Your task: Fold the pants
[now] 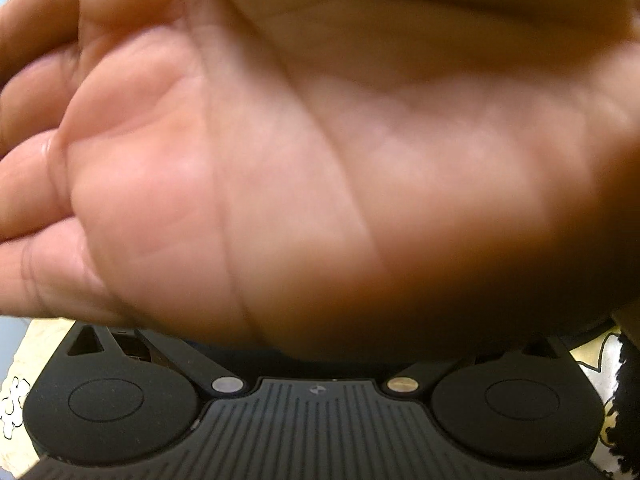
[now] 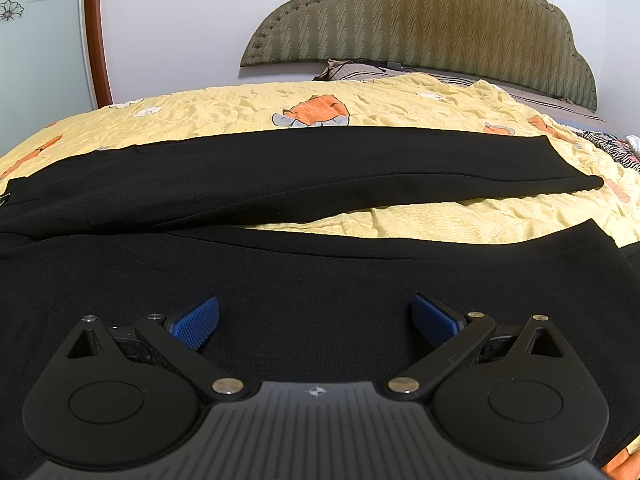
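Black pants (image 2: 280,184) lie spread flat across a yellow bedspread (image 2: 240,108), both legs running to the right, the far leg ending in a cuff (image 2: 576,160). My right gripper (image 2: 316,320) is open, its blue pads (image 2: 200,322) wide apart just above the near leg (image 2: 320,272), holding nothing. In the left wrist view a person's open palm (image 1: 320,140) covers almost the whole picture and hides the left gripper's fingers; only its black body (image 1: 316,420) shows.
A padded olive headboard (image 2: 420,20) stands at the back against a white wall. A pillow (image 2: 360,70) lies below it. Striped cloth (image 2: 608,144) sits at the bed's right edge. A wooden door frame (image 2: 96,40) is at the left.
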Demonstrator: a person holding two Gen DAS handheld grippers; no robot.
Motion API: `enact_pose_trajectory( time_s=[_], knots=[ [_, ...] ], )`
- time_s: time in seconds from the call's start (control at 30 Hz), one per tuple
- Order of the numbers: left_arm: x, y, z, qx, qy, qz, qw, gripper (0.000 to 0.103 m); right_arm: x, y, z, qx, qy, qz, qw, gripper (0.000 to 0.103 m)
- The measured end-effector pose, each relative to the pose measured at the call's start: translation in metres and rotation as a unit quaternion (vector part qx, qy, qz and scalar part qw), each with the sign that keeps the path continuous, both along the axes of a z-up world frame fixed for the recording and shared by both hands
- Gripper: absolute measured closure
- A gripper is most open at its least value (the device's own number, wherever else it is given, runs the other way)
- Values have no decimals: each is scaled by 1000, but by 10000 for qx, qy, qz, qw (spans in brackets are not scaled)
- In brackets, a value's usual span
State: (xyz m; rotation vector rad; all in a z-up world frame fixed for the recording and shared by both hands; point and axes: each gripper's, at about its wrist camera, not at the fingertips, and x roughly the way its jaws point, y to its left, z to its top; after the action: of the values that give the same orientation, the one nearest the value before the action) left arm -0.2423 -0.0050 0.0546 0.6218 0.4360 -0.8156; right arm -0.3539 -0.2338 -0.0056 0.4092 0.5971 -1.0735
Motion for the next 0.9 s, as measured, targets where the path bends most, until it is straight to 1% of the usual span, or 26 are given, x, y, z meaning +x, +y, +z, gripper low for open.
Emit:
enact_pose_trajectory(
  time_s=[0.3, 0.37, 0.53, 0.73, 0.77, 0.9],
  knots=[
    [-6, 0, -1, -5, -45, -16, 10000, 0, 0, 0, 0, 1, 1, -1, 10000, 0],
    [2, 5, -8, -8, -18, -22, 10000, 0, 0, 0, 0, 1, 1, -1, 10000, 0],
    [15, 6, -11, 9, 54, -45, 10000, 0, 0, 0, 0, 1, 1, -2, 10000, 0],
    [17, 6, -14, 35, 41, -67, 10000, 0, 0, 0, 0, 1, 1, -2, 10000, 0],
    [14, 5, -10, 40, 37, -68, 10000, 0, 0, 0, 0, 1, 1, -2, 10000, 0],
    [14, 4, -9, 52, 34, -78, 10000, 0, 0, 0, 0, 1, 1, -2, 10000, 0]
  ],
)
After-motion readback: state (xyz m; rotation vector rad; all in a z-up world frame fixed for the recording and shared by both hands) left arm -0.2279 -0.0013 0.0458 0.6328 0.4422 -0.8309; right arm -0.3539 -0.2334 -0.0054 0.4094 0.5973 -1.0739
